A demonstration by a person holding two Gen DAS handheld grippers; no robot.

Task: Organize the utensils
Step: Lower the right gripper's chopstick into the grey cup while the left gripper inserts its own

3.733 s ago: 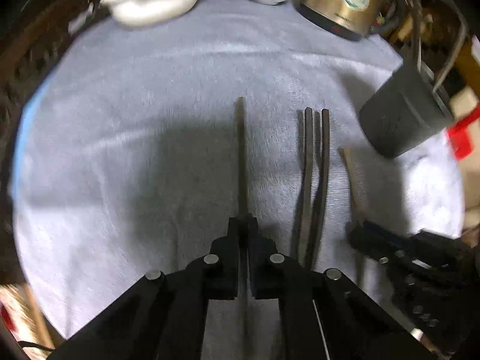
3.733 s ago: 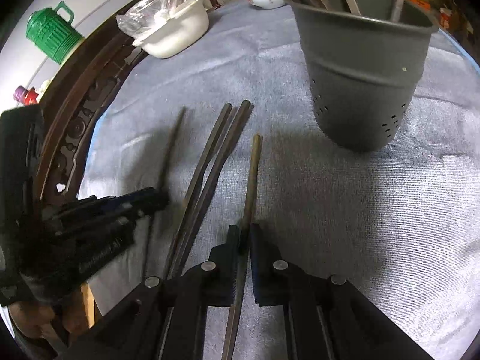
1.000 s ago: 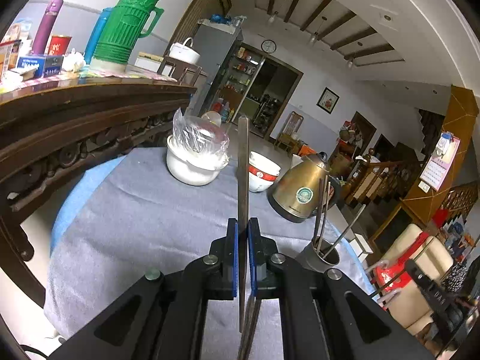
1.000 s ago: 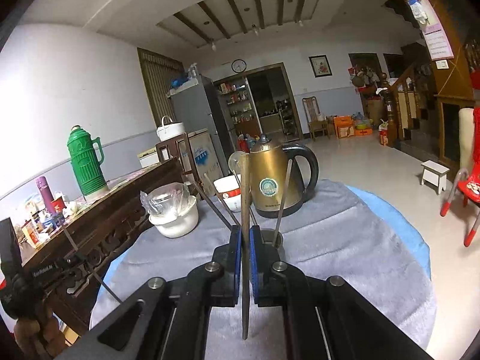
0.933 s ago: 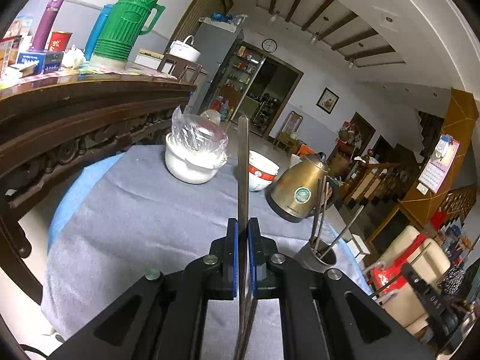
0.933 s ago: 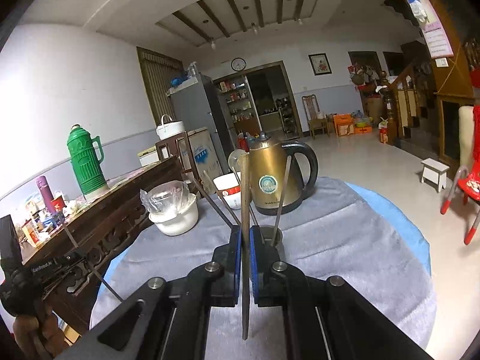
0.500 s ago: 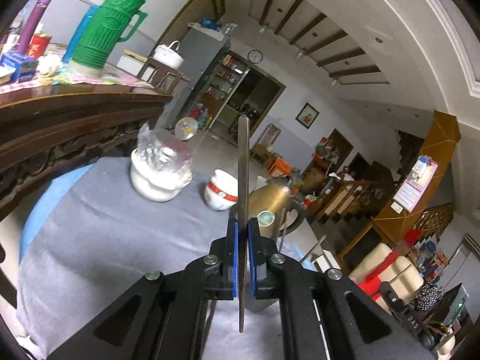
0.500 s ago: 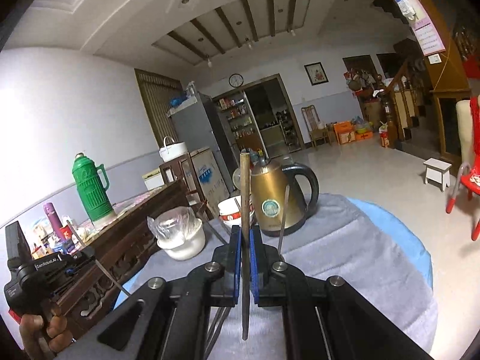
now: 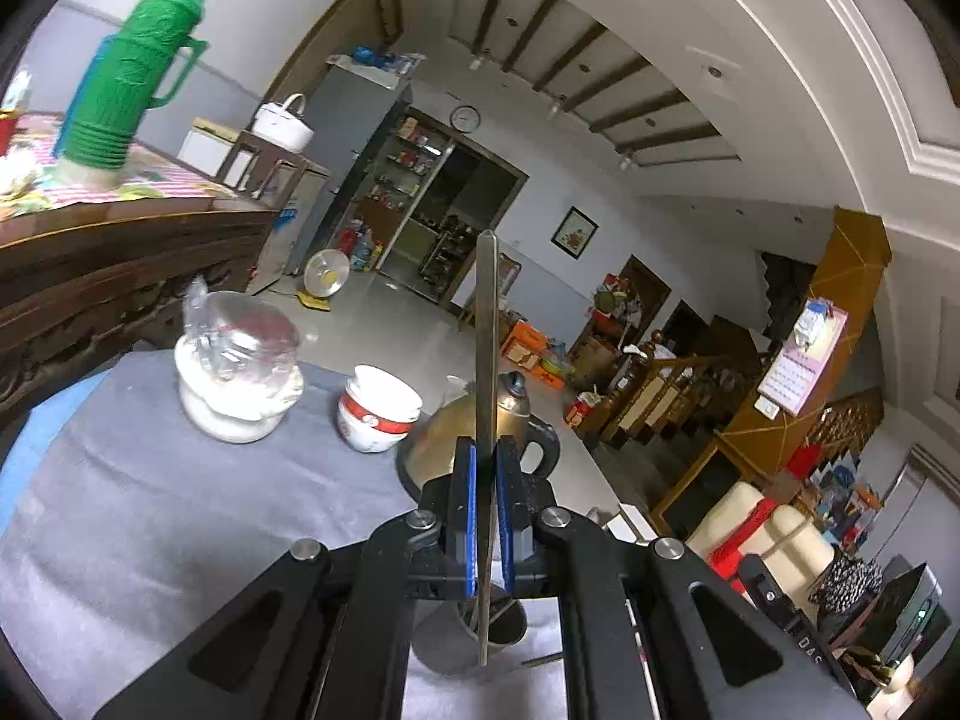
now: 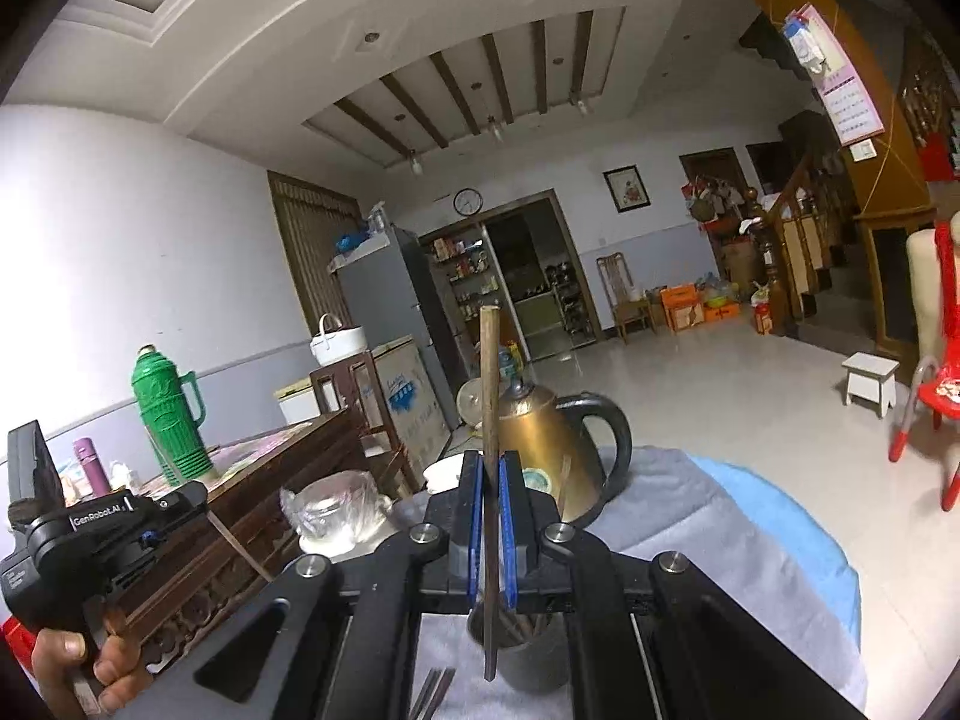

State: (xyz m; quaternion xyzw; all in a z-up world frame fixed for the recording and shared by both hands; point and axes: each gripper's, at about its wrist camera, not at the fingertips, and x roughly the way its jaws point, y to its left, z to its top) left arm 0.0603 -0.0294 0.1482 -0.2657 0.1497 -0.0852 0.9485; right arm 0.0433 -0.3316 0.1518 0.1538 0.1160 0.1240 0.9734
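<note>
Left gripper [image 9: 486, 516] & right gripper [image 10: 491, 525] each pinch one chopstick [image 9: 486, 360] [image 10: 489, 396] upright, mid-shaft, over dark utensil holder [image 10: 525, 654]; thin, stiff, light, prob. slick—could pivot.

Left claw [image 9: 486, 516] and right claw [image 10: 492, 525] both clamped, raised upright.

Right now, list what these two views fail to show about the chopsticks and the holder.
- Left wrist view: the grey holder is mostly covered by the left gripper, so its contents are hidden.
- Right wrist view: the right gripper covers the holder's rim, so whether its chopstick tip is inside cannot be told.
- Right wrist view: the chopsticks on the cloth are cut off by the bottom edge.
</note>
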